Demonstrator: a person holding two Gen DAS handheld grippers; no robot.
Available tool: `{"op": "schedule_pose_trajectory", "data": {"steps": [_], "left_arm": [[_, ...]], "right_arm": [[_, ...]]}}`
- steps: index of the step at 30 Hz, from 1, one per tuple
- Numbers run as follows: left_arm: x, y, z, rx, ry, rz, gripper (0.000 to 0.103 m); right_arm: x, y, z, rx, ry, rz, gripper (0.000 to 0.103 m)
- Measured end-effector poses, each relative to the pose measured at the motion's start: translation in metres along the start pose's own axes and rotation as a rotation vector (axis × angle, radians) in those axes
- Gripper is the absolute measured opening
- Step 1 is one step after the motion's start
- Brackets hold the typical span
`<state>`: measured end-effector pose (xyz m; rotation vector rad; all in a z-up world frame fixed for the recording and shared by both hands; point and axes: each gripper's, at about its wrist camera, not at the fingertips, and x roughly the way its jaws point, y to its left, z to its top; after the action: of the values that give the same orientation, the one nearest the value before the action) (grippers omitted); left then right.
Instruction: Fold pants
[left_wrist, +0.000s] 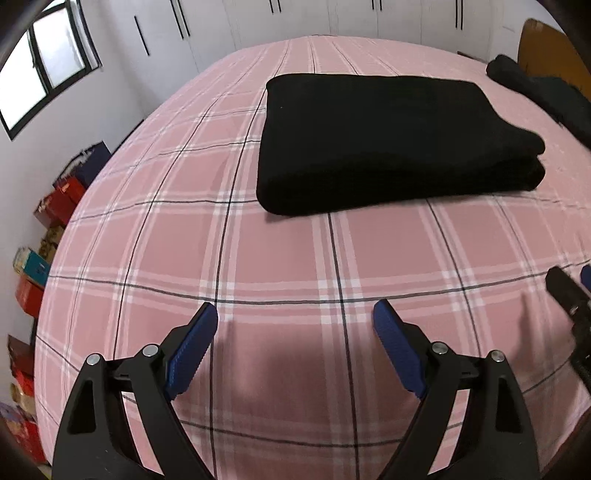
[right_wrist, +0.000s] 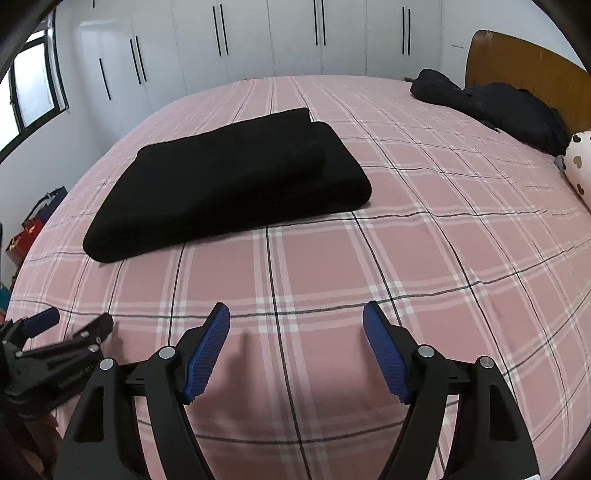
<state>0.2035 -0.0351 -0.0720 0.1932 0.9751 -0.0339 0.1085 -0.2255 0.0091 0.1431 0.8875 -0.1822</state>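
Observation:
The black pants lie folded in a thick rectangular stack on the pink plaid bed. They also show in the right wrist view, left of centre. My left gripper is open and empty, hovering over bare bedding well in front of the pants. My right gripper is open and empty too, also short of the pants. The right gripper shows at the right edge of the left wrist view. The left gripper shows at the lower left of the right wrist view.
A dark garment lies heaped by the wooden headboard at the far right. A white pillow with hearts sits beside it. White wardrobes line the far wall. Red boxes are stacked on the floor at the left.

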Motion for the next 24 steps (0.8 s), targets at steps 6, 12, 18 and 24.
{"op": "schedule_pose_trajectory", "data": {"steps": [6,12,18,24], "left_arm": [[-0.002,-0.010,-0.003,0.022,-0.019,0.008,0.086],[0.001,-0.011,-0.005,0.010,-0.015,0.007,0.087],[0.006,-0.006,-0.008,-0.003,-0.020,-0.005,0.088],[0.007,-0.006,-0.007,-0.013,-0.024,-0.010,0.090]], "right_arm": [[0.000,0.003,-0.001,-0.005,-0.005,-0.008,0.073],[0.002,0.002,-0.002,0.000,0.000,-0.007,0.076],[0.010,0.002,-0.005,0.000,0.018,-0.003,0.076],[0.021,0.002,-0.009,-0.011,0.049,-0.006,0.076]]}}
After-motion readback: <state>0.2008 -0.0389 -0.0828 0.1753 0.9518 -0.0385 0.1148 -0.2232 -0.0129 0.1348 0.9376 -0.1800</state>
